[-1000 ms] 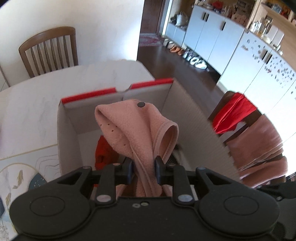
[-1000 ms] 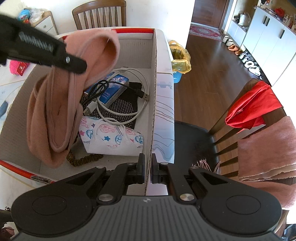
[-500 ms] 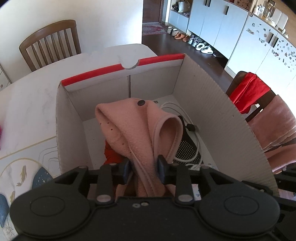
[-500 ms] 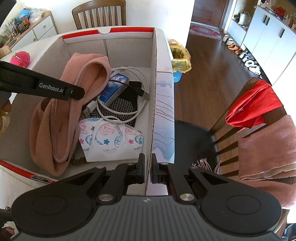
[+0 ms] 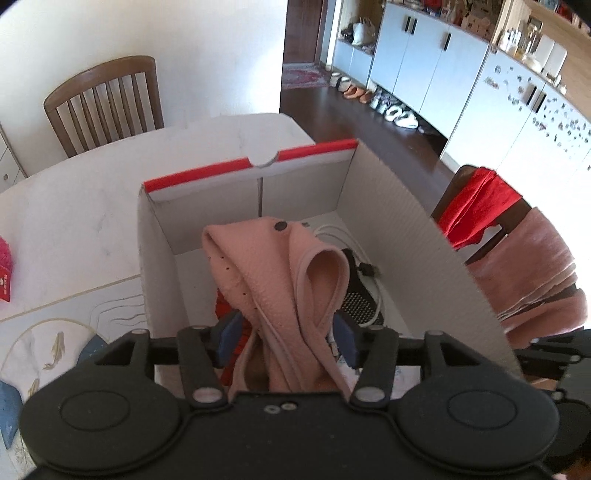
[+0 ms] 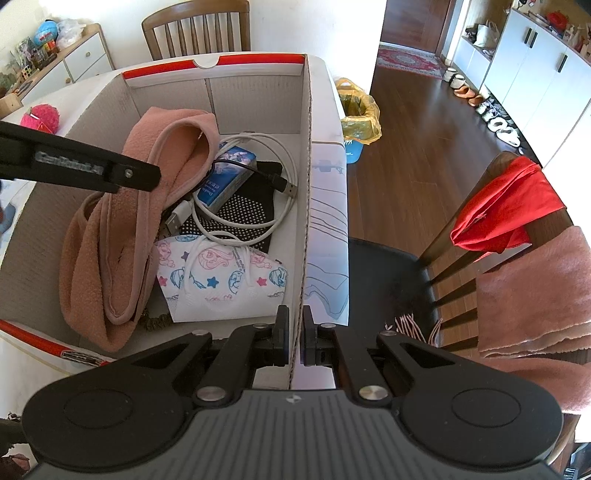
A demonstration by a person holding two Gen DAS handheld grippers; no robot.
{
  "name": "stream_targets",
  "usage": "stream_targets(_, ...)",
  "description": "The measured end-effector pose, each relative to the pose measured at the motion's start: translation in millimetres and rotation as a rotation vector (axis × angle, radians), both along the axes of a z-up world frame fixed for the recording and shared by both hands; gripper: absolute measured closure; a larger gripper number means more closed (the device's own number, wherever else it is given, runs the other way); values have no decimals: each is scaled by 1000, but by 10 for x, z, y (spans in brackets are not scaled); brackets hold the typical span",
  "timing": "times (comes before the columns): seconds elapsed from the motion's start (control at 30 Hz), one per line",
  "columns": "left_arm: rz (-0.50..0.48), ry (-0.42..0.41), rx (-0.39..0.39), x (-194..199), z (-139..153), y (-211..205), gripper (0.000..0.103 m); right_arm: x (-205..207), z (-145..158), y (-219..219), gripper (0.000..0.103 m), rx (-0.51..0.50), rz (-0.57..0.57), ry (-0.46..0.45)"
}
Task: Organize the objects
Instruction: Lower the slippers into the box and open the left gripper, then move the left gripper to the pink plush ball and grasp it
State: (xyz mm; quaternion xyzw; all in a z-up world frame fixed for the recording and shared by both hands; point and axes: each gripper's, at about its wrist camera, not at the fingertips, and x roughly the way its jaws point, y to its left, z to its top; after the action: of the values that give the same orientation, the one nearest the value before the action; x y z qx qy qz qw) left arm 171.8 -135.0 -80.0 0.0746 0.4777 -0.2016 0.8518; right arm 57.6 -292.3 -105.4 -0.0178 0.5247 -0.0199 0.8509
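Note:
A white cardboard box [image 5: 251, 164] with a red rim stands on the table. A pink fleece cloth [image 5: 273, 266] droops into it between the jaws of my left gripper [image 5: 286, 338], which are opening; the blue pads stand a little off the cloth on both sides. In the right wrist view the cloth [image 6: 110, 240] rests along the box's left side, under a left finger [image 6: 92, 170]. My right gripper [image 6: 295, 339] is shut on the box's right wall [image 6: 306, 184]. In the box lie a white cable [image 6: 258, 147], a blue packet [image 6: 225, 181] and a patterned mask [image 6: 221, 280].
A chair at the right carries a red cloth [image 6: 506, 206] and a pink towel [image 6: 535, 288]. A wooden chair [image 6: 195, 26] stands at the table's far end. A yellow-bagged bin [image 6: 358, 114] is on the floor beyond the box. A pink fuzzy item [image 6: 40, 116] lies on the table at the left.
The left gripper lowered the pink cloth into the box, then its jaws spread apart off the cloth. The right gripper kept its hold on the box wall.

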Motion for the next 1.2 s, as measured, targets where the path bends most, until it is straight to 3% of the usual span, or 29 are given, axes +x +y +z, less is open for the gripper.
stream_targets(0.7, 123, -81, -28, -87, 349, 698, 39, 62, 40, 15, 98, -36, 20, -1)
stream_targets(1.2, 360, -150, -13, 321, 269, 1820, 3, 175, 36, 58, 98, -71, 7, 38)
